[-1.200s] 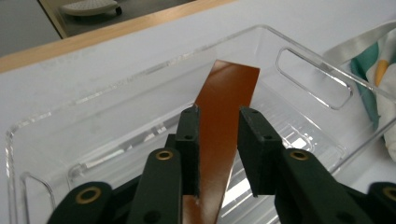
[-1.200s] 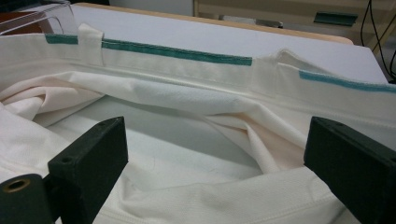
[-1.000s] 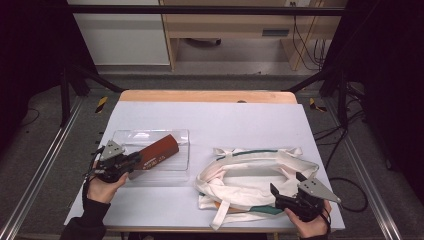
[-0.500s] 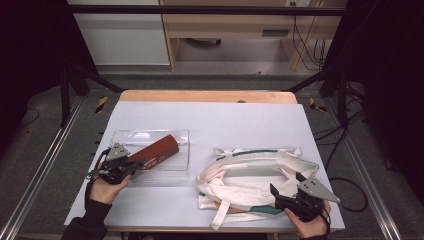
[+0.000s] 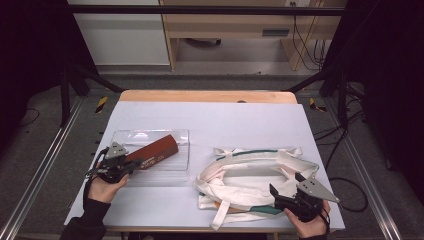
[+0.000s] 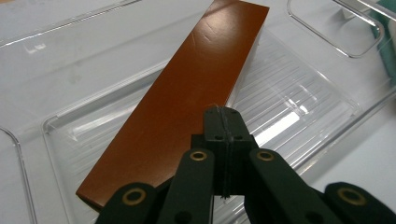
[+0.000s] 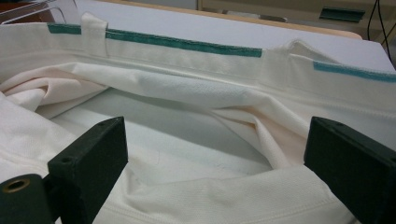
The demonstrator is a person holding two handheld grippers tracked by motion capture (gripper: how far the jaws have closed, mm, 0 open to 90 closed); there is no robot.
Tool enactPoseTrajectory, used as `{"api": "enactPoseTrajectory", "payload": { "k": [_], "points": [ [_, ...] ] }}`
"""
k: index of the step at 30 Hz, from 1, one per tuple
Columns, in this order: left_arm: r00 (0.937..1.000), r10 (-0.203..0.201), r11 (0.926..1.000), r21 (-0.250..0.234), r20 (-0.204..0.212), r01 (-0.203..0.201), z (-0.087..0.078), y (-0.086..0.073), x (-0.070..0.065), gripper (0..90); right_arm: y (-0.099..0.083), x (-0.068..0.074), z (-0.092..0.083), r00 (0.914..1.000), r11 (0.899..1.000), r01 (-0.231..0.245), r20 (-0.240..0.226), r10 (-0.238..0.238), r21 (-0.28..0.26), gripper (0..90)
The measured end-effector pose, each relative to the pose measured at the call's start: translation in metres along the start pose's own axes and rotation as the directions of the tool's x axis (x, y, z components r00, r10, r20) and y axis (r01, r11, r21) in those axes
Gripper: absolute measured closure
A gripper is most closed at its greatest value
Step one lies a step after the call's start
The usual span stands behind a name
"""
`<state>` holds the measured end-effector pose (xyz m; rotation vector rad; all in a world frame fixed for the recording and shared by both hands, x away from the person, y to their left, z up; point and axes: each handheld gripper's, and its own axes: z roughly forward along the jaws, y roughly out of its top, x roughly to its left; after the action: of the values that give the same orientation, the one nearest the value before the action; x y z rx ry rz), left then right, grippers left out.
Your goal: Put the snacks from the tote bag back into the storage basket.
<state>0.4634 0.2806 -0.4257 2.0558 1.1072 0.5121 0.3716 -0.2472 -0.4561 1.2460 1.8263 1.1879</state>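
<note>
A flat red-brown box (image 5: 155, 150) lies slanted in a clear plastic tray (image 5: 177, 135) on the table's left side. My left gripper (image 5: 131, 164) is at the box's near end, jaws shut. In the left gripper view the closed tips (image 6: 223, 114) sit over the right edge of the box (image 6: 187, 93), with nothing visible between them, above the tray (image 6: 299, 107). A cream cloth bag (image 5: 250, 172) with green trim lies open at the right. My right gripper (image 5: 286, 186) is open at its near right corner; its jaws (image 7: 215, 140) stand wide either side of the bag's rim (image 7: 187, 88).
The table has a pale top (image 5: 225, 120) with a wooden far edge (image 5: 207, 96). Metal frame rails (image 5: 45, 165) run along both sides, and cables (image 5: 345, 180) lie on the floor to the right. A bag strap (image 5: 222, 212) hangs near the front edge.
My left gripper has edged a little to the right, toward the box's near end. The box, the bag and the right gripper have stayed where they were.
</note>
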Motion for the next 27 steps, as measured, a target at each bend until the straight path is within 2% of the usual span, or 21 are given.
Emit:
{"api": "enactPoseTrajectory", "payload": {
  "k": [10, 27],
  "points": [
    [0.9984, -0.023, 0.9997, 0.002, -0.051, 0.023, 0.003, -0.001, 0.005, 90.0, 0.000, 0.000, 0.000, 1.0000, 1.000, 0.000, -0.002, 0.000, 0.000, 7.0],
    [0.9942, -0.062, 0.9980, 0.006, -0.088, 0.062, 0.004, 0.002, 0.013, 90.0, 0.000, 0.001, 0.001, 1.0000, 1.000, 0.001, -0.005, -0.001, 0.006, 7.0]
  ]
}}
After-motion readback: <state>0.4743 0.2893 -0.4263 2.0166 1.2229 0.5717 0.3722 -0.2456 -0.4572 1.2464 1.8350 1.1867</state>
